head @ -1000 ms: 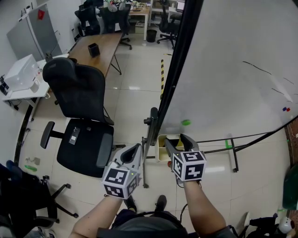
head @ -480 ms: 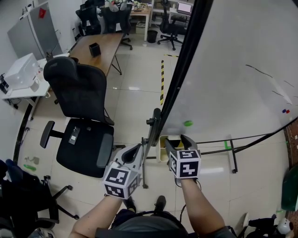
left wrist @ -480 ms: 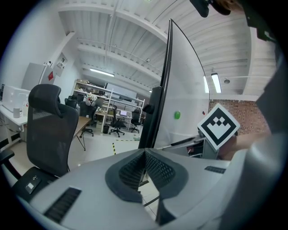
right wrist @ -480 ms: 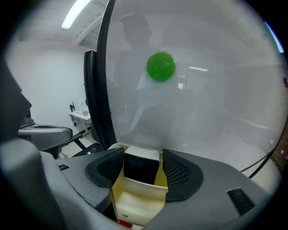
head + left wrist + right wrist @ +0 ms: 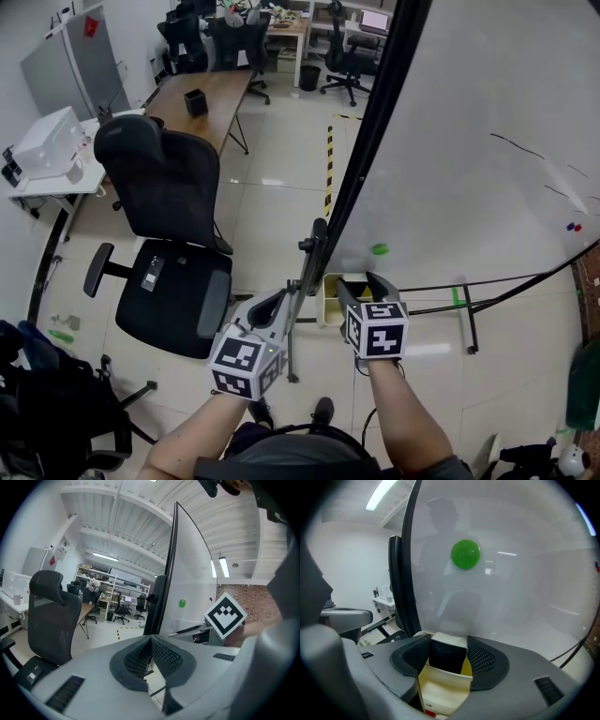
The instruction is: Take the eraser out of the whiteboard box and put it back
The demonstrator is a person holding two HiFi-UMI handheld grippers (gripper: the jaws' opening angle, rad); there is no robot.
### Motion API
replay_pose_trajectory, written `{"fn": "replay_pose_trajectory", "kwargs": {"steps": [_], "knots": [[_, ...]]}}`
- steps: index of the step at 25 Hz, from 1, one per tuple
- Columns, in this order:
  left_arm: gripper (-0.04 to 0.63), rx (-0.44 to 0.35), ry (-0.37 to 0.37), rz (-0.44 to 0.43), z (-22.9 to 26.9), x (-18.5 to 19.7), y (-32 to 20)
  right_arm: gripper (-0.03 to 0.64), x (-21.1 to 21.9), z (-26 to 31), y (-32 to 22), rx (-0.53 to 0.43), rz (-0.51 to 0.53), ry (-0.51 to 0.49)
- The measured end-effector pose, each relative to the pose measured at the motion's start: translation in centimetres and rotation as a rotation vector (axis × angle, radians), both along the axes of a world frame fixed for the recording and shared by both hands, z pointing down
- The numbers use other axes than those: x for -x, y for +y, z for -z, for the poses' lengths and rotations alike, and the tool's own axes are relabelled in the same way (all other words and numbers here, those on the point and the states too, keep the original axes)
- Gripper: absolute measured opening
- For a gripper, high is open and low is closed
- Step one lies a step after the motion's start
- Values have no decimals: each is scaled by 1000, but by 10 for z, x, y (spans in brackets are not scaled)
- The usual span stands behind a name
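A cream-yellow whiteboard box (image 5: 328, 289) (image 5: 440, 691) hangs at the lower left edge of the whiteboard (image 5: 469, 141). The eraser (image 5: 447, 657), black with a white top, stands upright in it. My right gripper (image 5: 359, 279) (image 5: 449, 642) reaches down into the box with the eraser between its jaws. The jaws are closing; the left pad is at the eraser's side and a thin yellow gap shows at the right pad. My left gripper (image 5: 278, 298) (image 5: 151, 641) hovers just left of the board's black frame post (image 5: 314, 251), shut with nothing in it.
A green round magnet (image 5: 378, 249) (image 5: 465, 554) sticks to the board above the box. A black office chair (image 5: 169, 234) stands to the left, a wooden desk (image 5: 202, 98) behind it. The board's stand legs (image 5: 469, 319) run across the floor on the right.
The head view has shifted slightly. Both grippers stay where they were, the right one still over the box.
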State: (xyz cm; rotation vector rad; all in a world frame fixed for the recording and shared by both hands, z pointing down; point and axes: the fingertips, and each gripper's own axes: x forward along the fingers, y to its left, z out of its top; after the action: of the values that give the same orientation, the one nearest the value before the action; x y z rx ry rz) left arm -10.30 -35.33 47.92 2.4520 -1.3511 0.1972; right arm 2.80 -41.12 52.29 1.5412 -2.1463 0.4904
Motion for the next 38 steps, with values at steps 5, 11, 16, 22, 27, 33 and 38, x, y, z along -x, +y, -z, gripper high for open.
{"fn": "replay_pose_trajectory", "kwargs": {"steps": [5,11,16,22,27,33,38], "knots": [[32,-43,8,10,27,2,7,275,-6,47,9,-97,6,-83],[32,-116,9,10,68,4,22,273,-15,123,43,-244,31,-150],[32,-166,18,16,96,-7,43,273,-31,172,77,-335,61,-192],[32,-187,21,17,113,-35,76,273,-56,197,110,-379,97,-217],[32,-218,-3,51,127,-62,102,273,-82,208,131,-394,156,-252],[32,-245,-20,99,139,-69,131,272,-96,220,151,-418,206,-268],[32,-260,-28,63,143,-55,160,272,-91,224,179,-431,161,-257]]}}
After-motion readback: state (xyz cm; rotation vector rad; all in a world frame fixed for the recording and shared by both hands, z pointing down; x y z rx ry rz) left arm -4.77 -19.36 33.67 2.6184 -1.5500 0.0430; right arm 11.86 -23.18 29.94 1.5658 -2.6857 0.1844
